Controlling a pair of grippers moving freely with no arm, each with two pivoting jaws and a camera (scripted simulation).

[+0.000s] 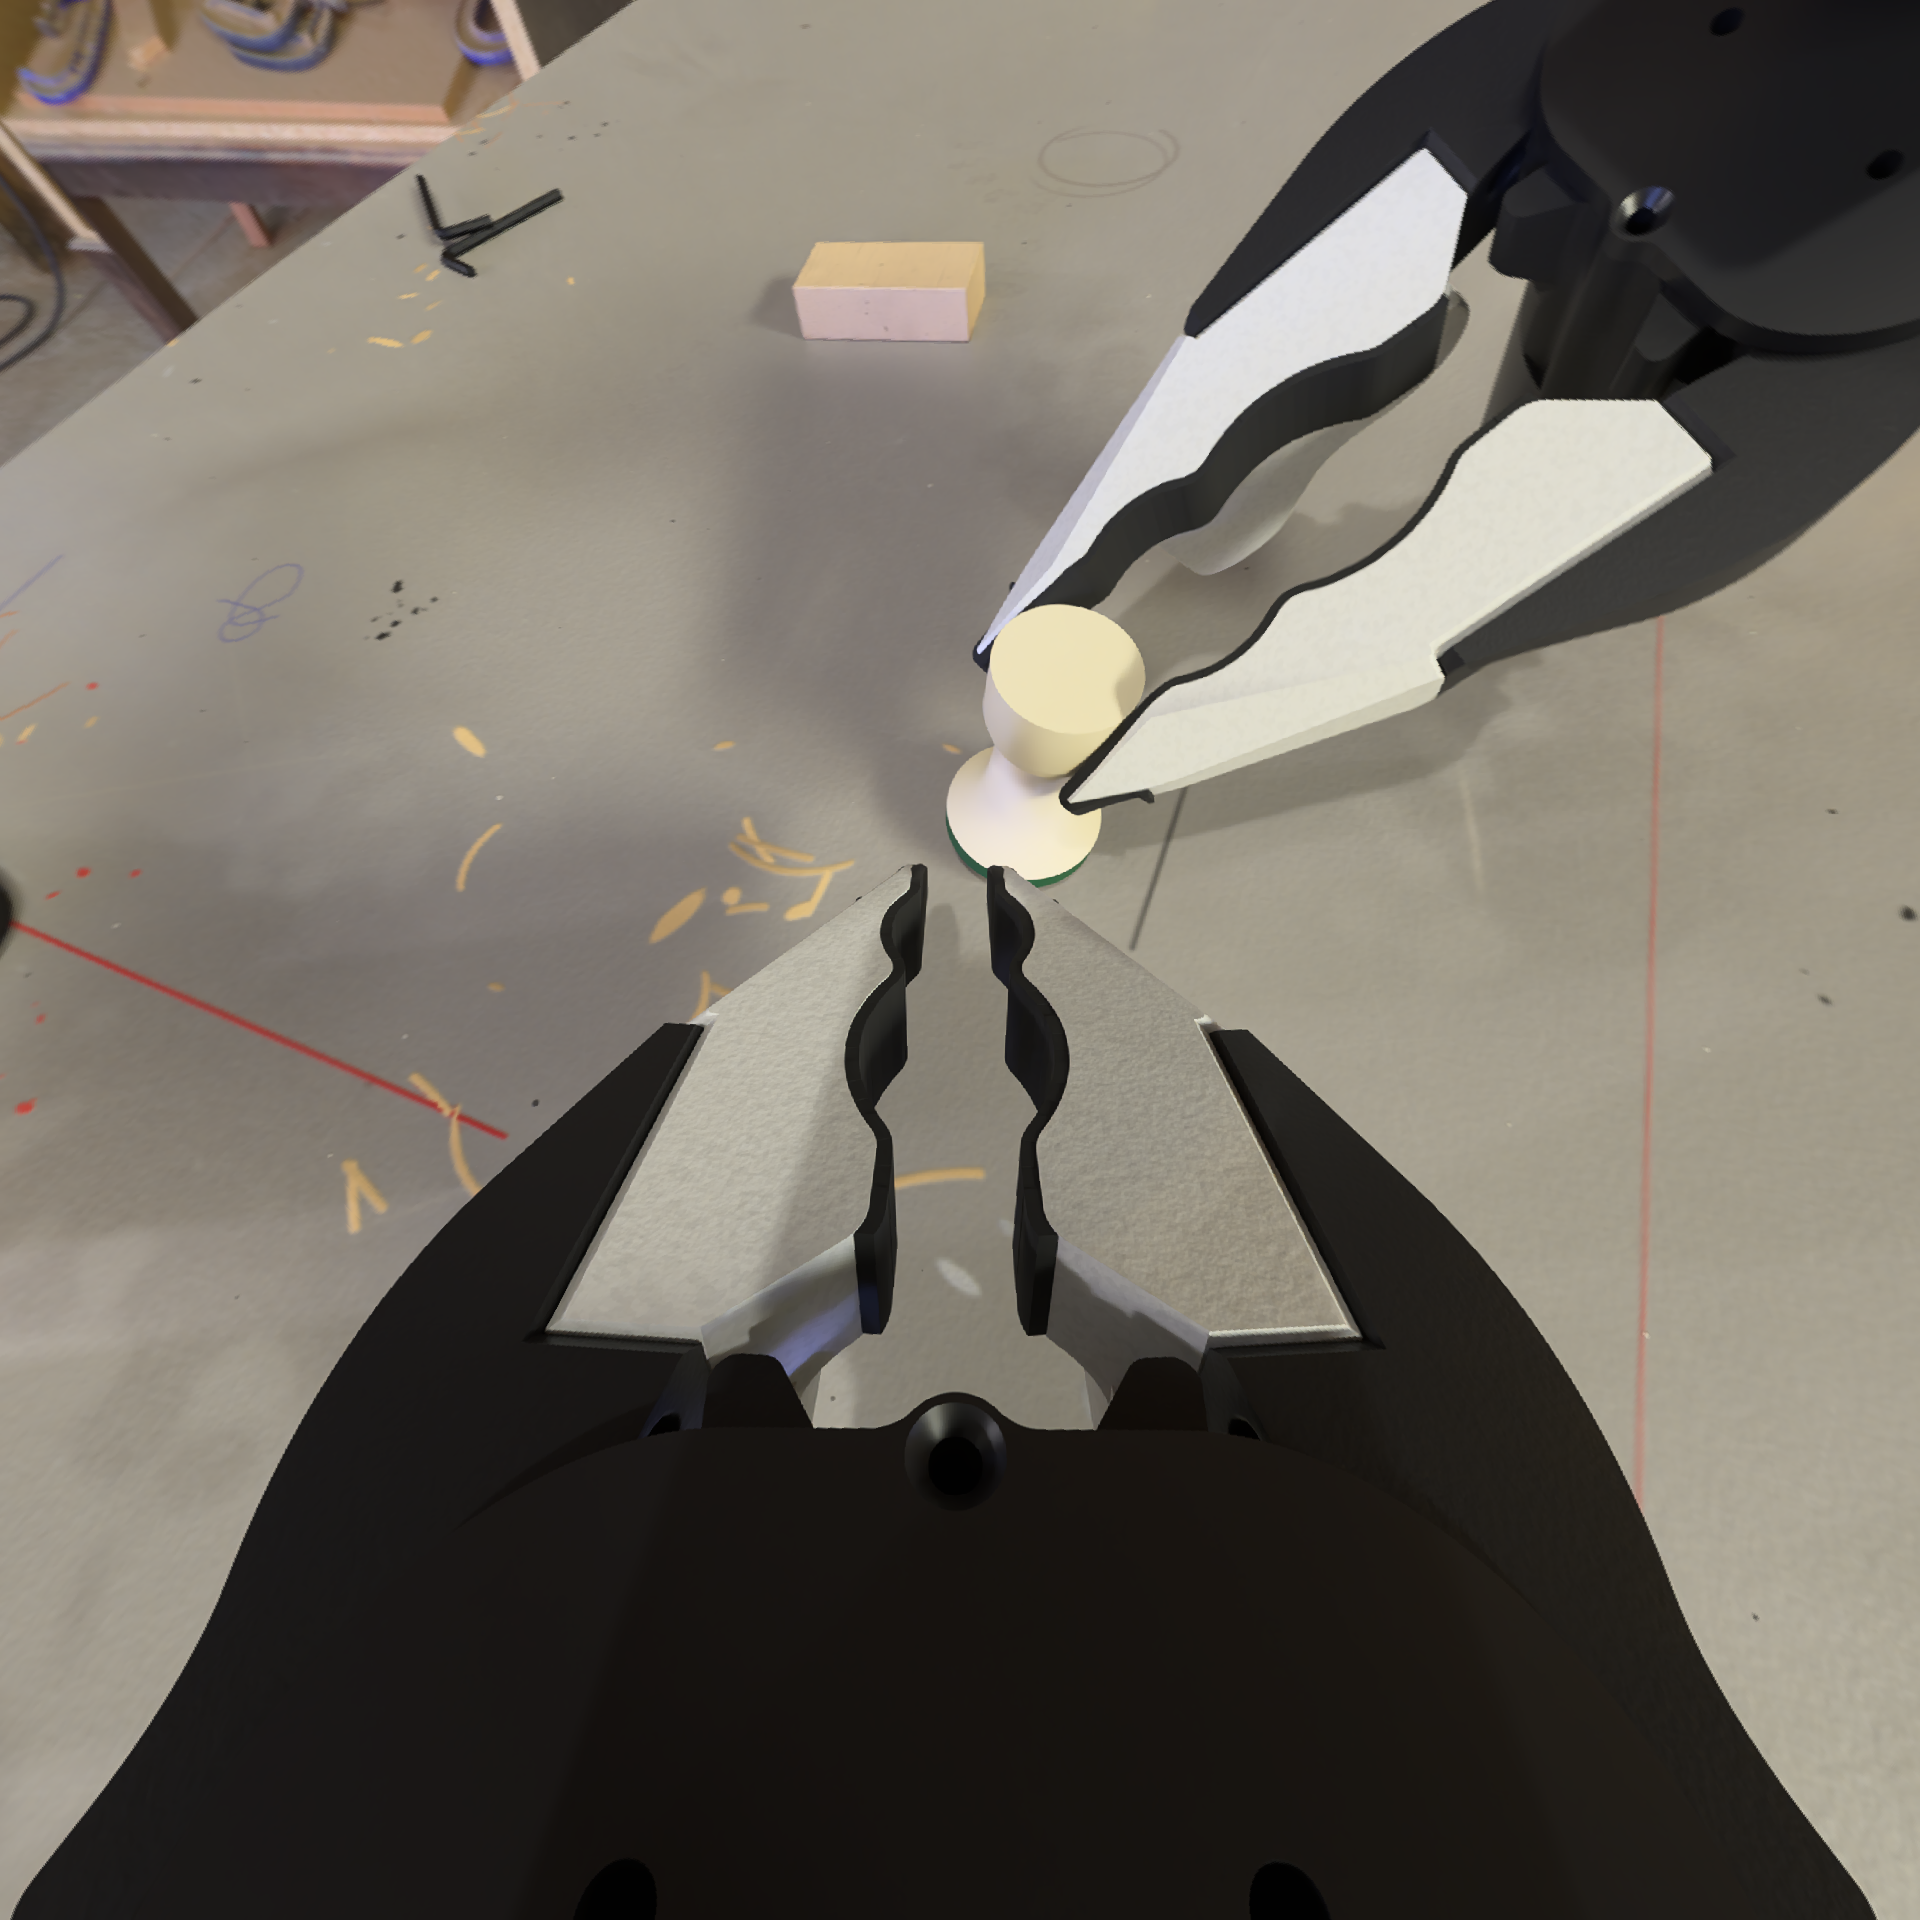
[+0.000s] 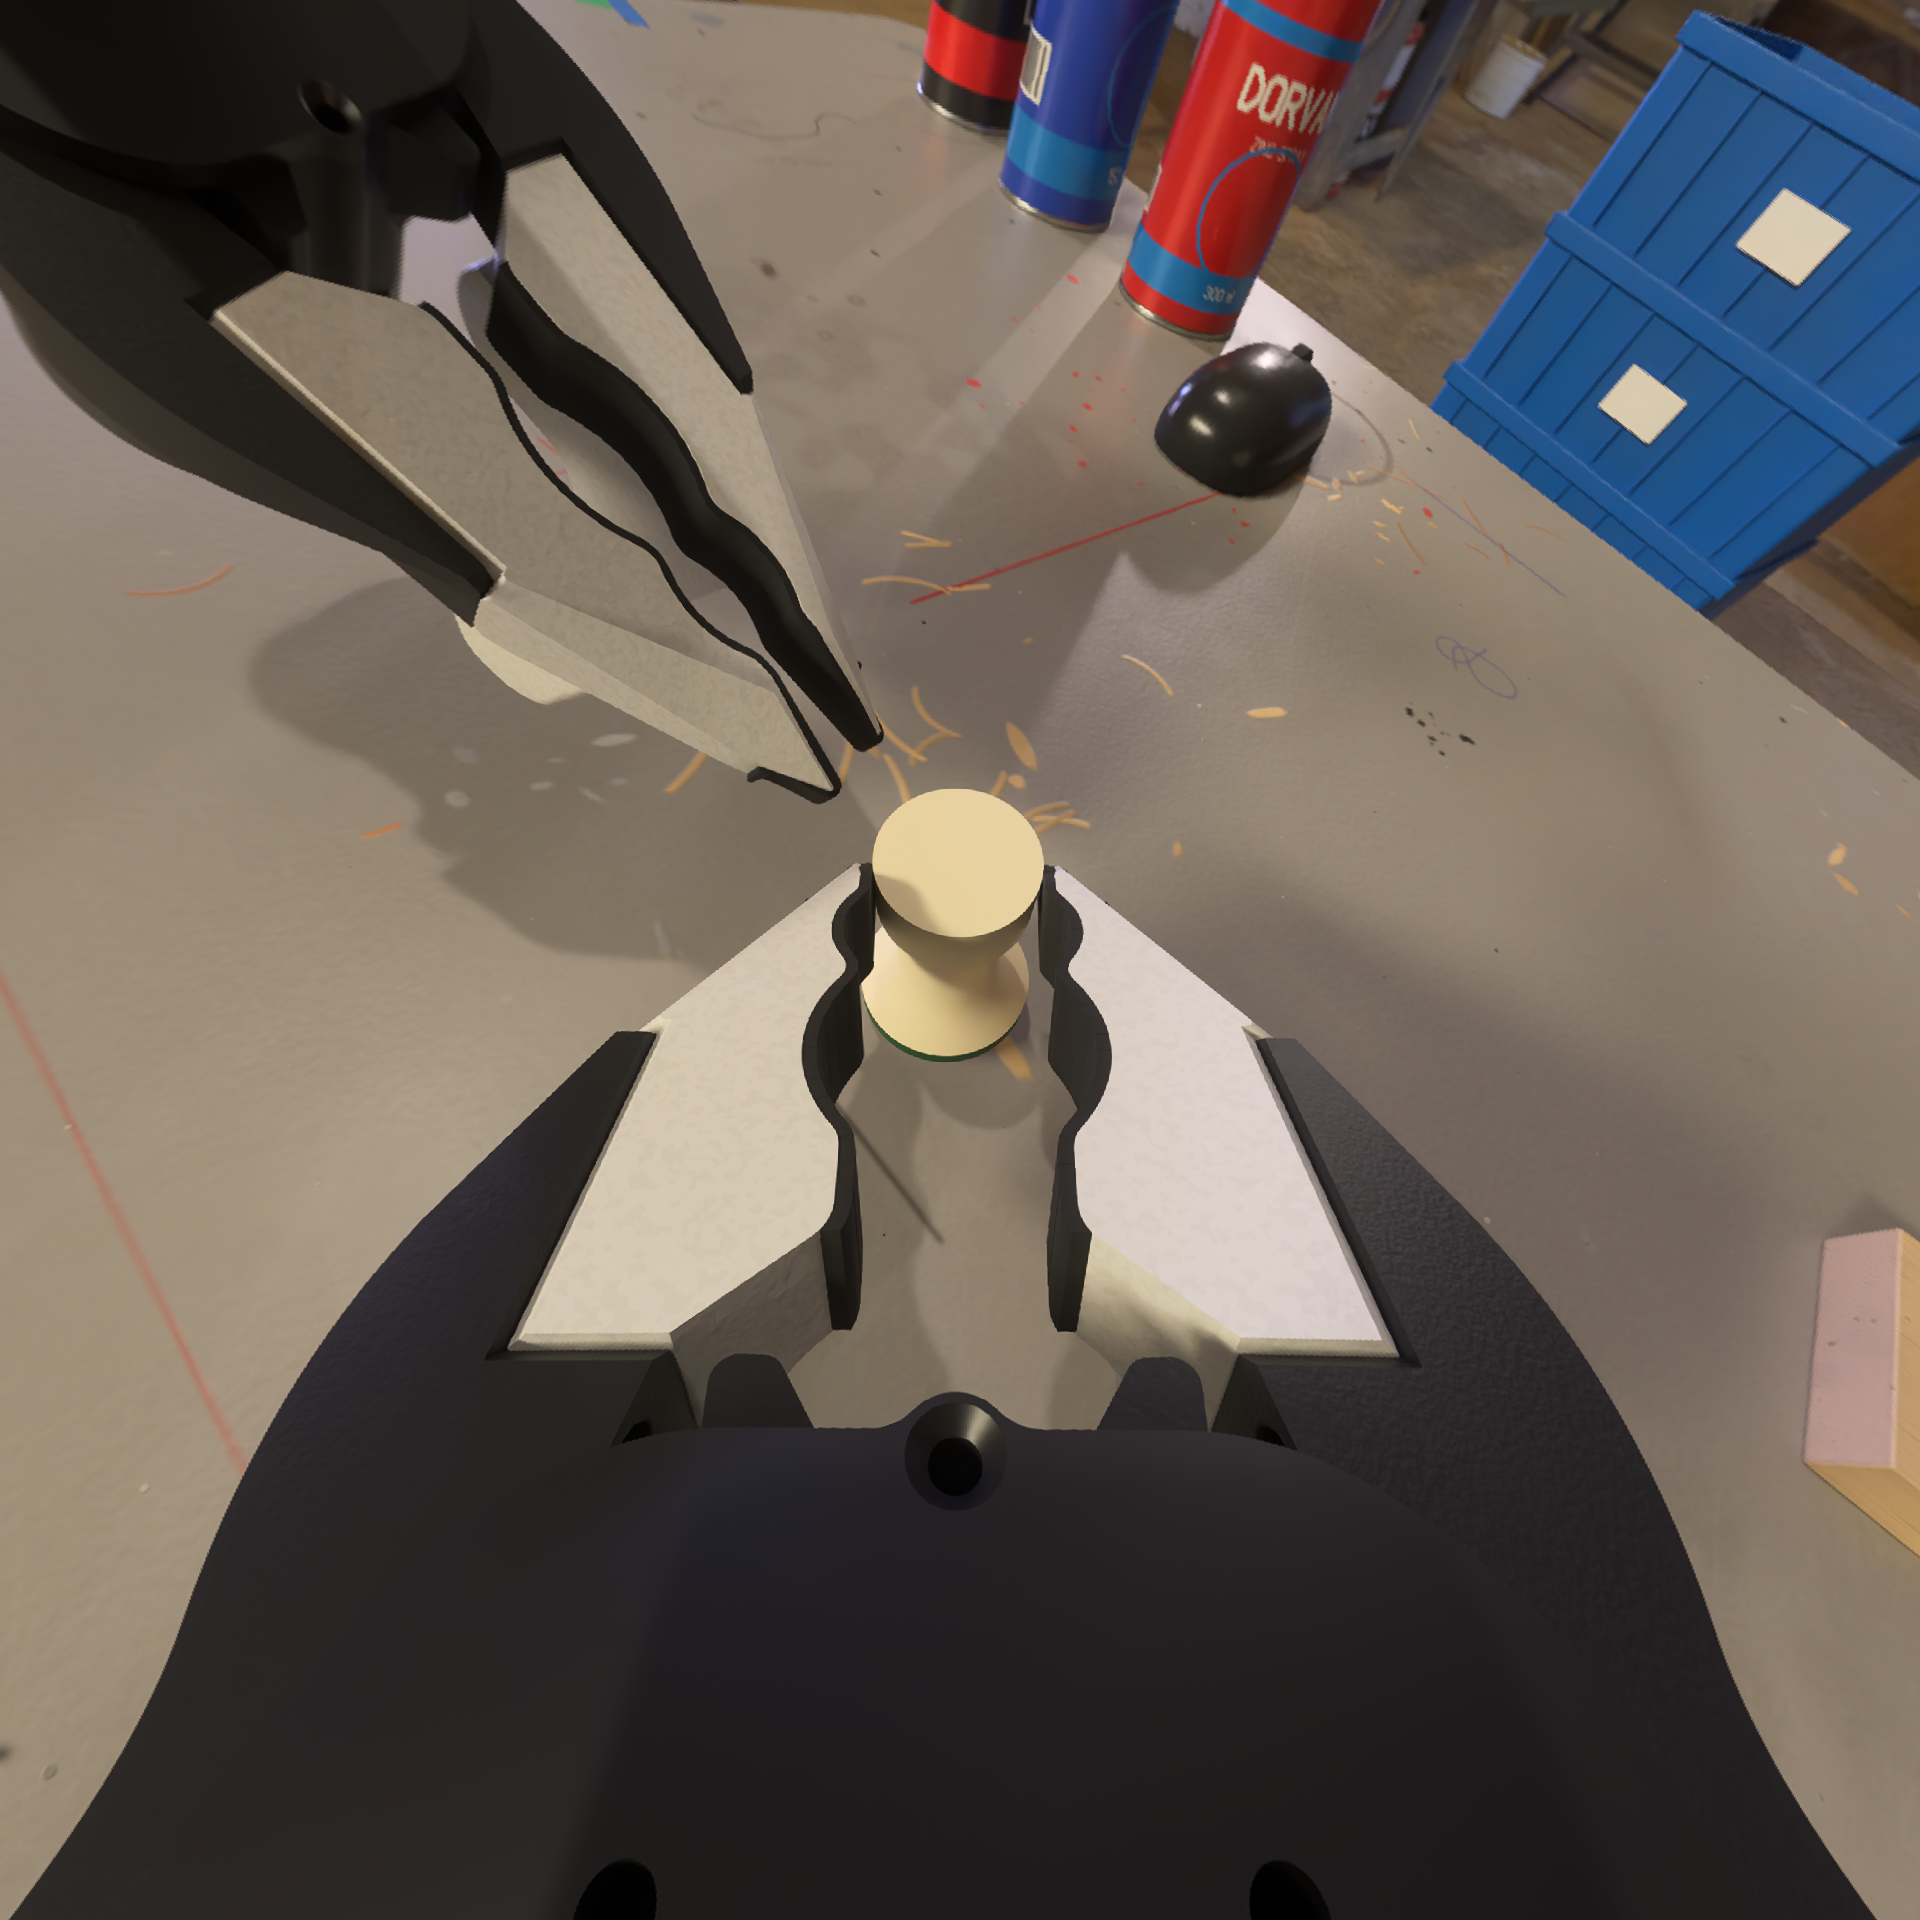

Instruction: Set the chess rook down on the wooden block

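Cream chess rook [image 2: 956,914] between right hand-held gripper [image 2: 954,883] fingertips

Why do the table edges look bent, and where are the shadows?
Left wrist view: wide-angle lens bows the table edges; soft shadow spreads beside the rook. Right wrist view: same bending; the left gripper casts a broad soft shadow, and the black mouse shows glare spots.
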